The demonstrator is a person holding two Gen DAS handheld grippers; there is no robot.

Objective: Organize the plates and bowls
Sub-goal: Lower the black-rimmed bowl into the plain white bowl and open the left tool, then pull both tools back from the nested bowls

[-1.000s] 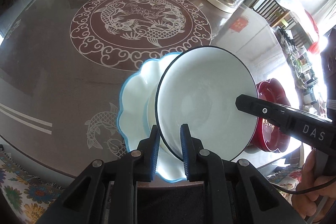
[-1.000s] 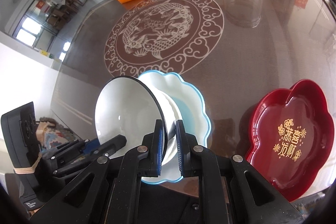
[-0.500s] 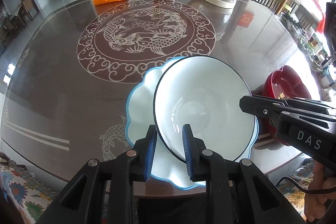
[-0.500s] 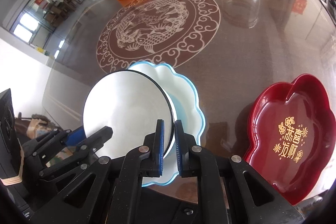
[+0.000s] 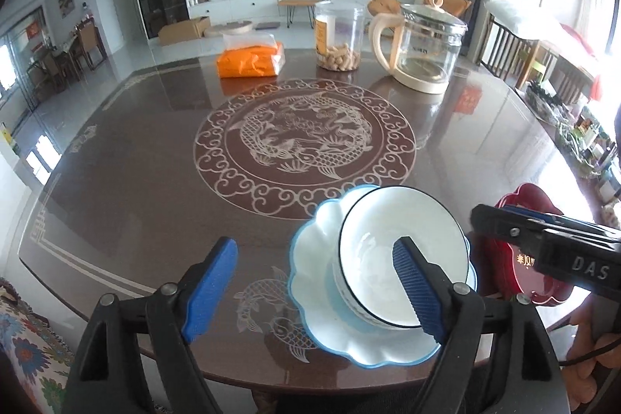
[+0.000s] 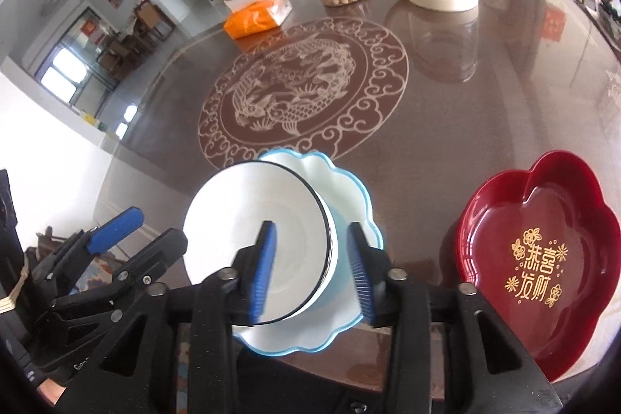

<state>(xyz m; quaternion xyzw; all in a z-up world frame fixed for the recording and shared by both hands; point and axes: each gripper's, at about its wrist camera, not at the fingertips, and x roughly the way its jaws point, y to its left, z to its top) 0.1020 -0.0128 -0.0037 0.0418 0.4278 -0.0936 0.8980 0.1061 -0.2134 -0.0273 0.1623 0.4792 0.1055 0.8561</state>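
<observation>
Bowl on scalloped plate, both grippers released.
White bowl [image 5: 401,251] sits on blue-rimmed plate [image 5: 310,282]; L gripper [image 5: 314,282] and R gripper [image 6: 312,272] spread wide, bowl rim btwn R fingers.

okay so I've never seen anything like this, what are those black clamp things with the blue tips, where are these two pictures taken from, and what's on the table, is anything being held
Those are two-finger grippers that a person carries, one in each hand; no robot arm is involved. Each carries a wide-angle camera looking along its fingers, so one picture comes from the left hand-held gripper and one from the right hand-held gripper.

On the brown table a white bowl sits on a blue-edged scalloped plate, with a red flower-shaped tray beside it. Farther back are an orange packet, a jar of nuts and a glass kettle.

Both grippers are open around the bowl's rim; nothing is held.
</observation>
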